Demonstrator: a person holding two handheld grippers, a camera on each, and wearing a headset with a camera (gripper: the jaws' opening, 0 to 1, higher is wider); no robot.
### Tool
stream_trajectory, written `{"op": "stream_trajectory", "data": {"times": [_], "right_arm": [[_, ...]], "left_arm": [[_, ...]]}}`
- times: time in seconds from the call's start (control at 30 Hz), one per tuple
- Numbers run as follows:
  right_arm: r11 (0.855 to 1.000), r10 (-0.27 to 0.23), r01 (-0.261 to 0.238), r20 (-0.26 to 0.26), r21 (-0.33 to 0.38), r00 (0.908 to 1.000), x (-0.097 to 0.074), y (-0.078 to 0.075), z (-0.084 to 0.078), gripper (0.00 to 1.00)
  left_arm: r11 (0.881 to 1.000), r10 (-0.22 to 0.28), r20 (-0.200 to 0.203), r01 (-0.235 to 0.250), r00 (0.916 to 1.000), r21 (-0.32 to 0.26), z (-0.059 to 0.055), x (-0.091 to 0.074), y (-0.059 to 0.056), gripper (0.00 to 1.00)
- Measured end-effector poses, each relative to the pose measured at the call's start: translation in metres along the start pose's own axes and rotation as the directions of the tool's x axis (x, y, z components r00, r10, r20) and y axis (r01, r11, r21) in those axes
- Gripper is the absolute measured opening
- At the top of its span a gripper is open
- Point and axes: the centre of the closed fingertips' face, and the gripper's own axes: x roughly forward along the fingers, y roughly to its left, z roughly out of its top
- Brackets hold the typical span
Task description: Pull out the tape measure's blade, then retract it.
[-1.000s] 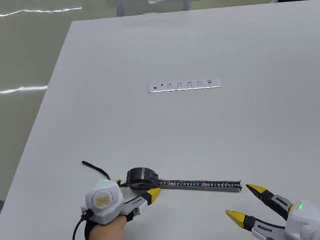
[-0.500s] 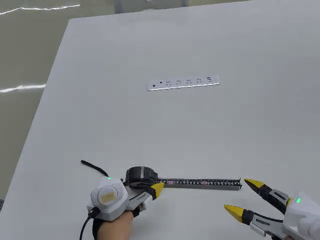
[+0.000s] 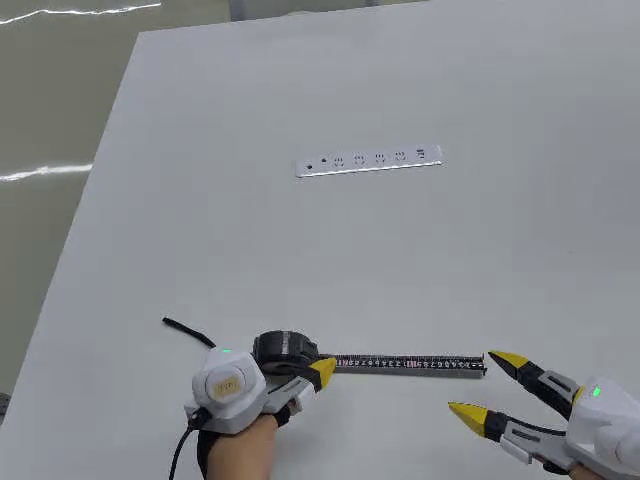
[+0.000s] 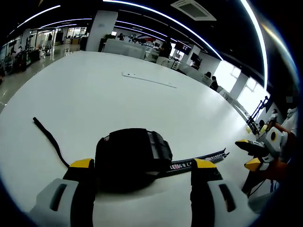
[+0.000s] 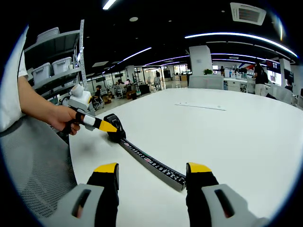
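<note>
Left gripper is straddling, jaws spread, black round tape measure case; right gripper hovering spread beside extended black blade; we're judging retraction next

White power strip flat on the white table.

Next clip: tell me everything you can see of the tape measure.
The tape measure has a black, rounded case, seemingly rubber-coated, resting on the white table close to the person. Its dark blade, with pale markings and some red ones, lies pulled out flat to the right. The left gripper straddles the case with its jaws open. The blade's end sits ungripped between the open jaws of the right gripper. A black strap trails off to the left.
</note>
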Motion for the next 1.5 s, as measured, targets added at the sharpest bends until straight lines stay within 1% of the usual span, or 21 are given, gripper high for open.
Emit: {"op": "stream_trajectory", "data": {"times": [0.07,0.13,0.33,0.63,0.87,1.0,1.17,1.2,1.33,1.5], "right_arm": [[1.000,0.002,-0.002,0.000,-0.002,1.0000,0.001,0.000,0.001,0.57],[1.000,0.004,-0.004,0.000,-0.003,1.0000,0.002,-0.001,0.001,0.57],[1.000,0.005,-0.005,0.001,-0.001,1.0000,0.003,-0.003,0.000,0.57],[1.000,0.009,-0.009,-0.003,0.003,1.0000,0.003,-0.004,-0.003,0.56],[1.000,0.028,-0.029,-0.024,-0.008,0.9993,0.005,-0.008,-0.012,0.56],[0.999,0.047,-0.048,-0.041,-0.026,0.9981,0.005,-0.012,-0.016,0.56],[0.997,0.070,-0.072,-0.049,-0.037,0.9963,0.007,-0.017,-0.018,0.54],[0.996,0.081,-0.083,-0.042,-0.039,0.9958,0.007,-0.017,-0.017,0.54],[0.993,0.104,-0.107,-0.057,-0.053,0.9929,0.009,-0.021,-0.021,0.53],[0.991,0.122,-0.125,-0.062,-0.054,0.9907,0.010,-0.025,-0.023,0.52]], "left_arm": [[1.000,0.002,0.000,-0.002,1.0000,0.002,0.000,0.001,-0.002,0.82],[1.000,0.013,0.003,-0.013,0.9999,-0.007,0.001,0.001,0.000,0.84],[0.999,0.033,0.001,-0.033,0.9995,-0.010,0.001,0.003,0.001,0.84],[0.999,0.042,-0.001,-0.042,0.9991,-0.010,0.001,0.004,0.002,0.84],[0.998,0.059,-0.003,-0.059,0.9982,-0.010,0.001,0.005,0.001,0.85],[0.998,0.068,-0.004,-0.068,0.9977,-0.011,0.001,0.004,0.002,0.84],[0.997,0.078,-0.002,-0.078,0.9970,-0.018,0.001,0.004,0.003,0.82],[0.997,0.079,-0.002,-0.079,0.9968,-0.018,0.001,0.004,0.003,0.82],[0.996,0.089,-0.005,-0.089,0.9960,-0.027,0.002,0.005,0.003,0.82],[0.995,0.098,-0.007,-0.098,0.9952,-0.019,0.001,0.005,0.004,0.81]]}}
